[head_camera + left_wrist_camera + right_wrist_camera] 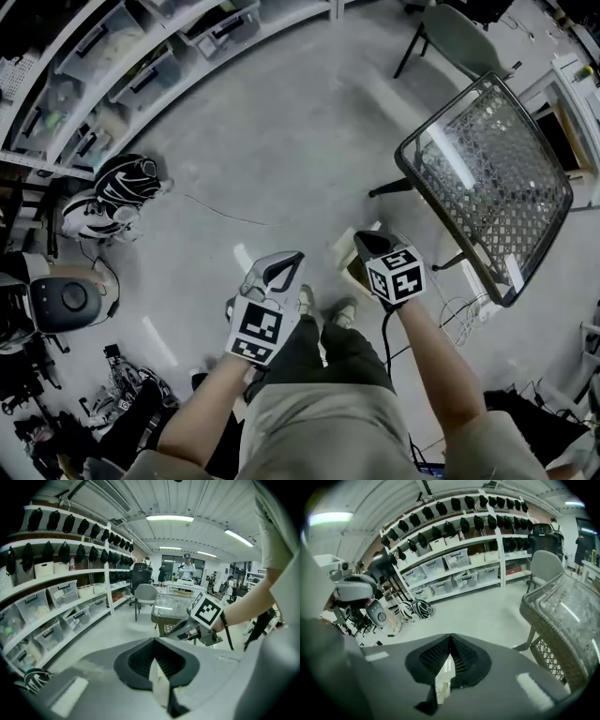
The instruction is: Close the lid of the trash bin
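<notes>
Both grippers are held out in front of me, above the concrete floor. My left gripper (281,270) (153,641) is shut, its dark pads meeting at the tip with nothing between them. My right gripper (367,246) (451,637) is shut too and holds nothing. Directly under the right gripper stands a small beige box-like bin (347,267), mostly hidden by the gripper; I cannot tell how its lid stands. In the left gripper view the right gripper (180,631) shows ahead with its marker cube, in front of a wicker table.
A wicker table with a glass top (487,178) stands close on the right, a grey chair (459,37) beyond it. Shelves with plastic bins (122,66) line the far left. Helmets (117,192), a round device (61,300) and cables lie on the left floor.
</notes>
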{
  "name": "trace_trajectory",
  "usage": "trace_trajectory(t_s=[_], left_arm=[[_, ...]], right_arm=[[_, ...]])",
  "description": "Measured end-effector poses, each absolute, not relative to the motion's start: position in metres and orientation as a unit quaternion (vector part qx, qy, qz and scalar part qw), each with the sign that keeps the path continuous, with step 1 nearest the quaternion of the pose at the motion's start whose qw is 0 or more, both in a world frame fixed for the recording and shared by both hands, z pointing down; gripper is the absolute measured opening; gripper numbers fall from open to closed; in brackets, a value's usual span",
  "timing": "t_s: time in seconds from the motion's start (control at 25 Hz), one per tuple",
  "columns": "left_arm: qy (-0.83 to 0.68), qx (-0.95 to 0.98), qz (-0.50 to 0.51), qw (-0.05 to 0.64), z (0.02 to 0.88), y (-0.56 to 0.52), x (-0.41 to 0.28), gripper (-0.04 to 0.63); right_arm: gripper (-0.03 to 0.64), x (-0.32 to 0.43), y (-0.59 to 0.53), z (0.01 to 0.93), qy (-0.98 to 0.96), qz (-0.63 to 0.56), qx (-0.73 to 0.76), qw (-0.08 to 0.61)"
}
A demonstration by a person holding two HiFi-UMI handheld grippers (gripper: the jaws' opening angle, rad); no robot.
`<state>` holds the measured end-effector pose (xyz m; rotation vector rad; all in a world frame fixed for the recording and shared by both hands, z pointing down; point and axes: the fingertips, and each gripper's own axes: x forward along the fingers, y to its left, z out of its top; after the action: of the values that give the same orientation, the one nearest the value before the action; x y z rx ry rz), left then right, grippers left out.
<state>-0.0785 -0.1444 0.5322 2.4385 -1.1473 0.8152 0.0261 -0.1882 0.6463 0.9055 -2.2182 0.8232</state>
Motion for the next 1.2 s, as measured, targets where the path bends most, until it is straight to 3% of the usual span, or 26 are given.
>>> trace_trajectory(t_s=[0.32,0.68,1.2], left_arm=[[-0.390,0.840,0.309,0.218,0.605,-0.129,-0.090,0.003],[-0.346,0.848,0.329,0.229,0.628,-0.130,-0.073,0.003],[-0.252,0.870,0.358,0.228,0.702,-0.128,-0.009,0.003]], right_arm=[[0.003,0.024,-0.171,0.735,-0.798,0.335,0.325,0.380],[0.003,0.086,-0.130,0.753,-0.744,0.376,0.380,0.401],[0.003,0.168,-0.057,0.869,-0.656,0.463,0.434,0.409]])
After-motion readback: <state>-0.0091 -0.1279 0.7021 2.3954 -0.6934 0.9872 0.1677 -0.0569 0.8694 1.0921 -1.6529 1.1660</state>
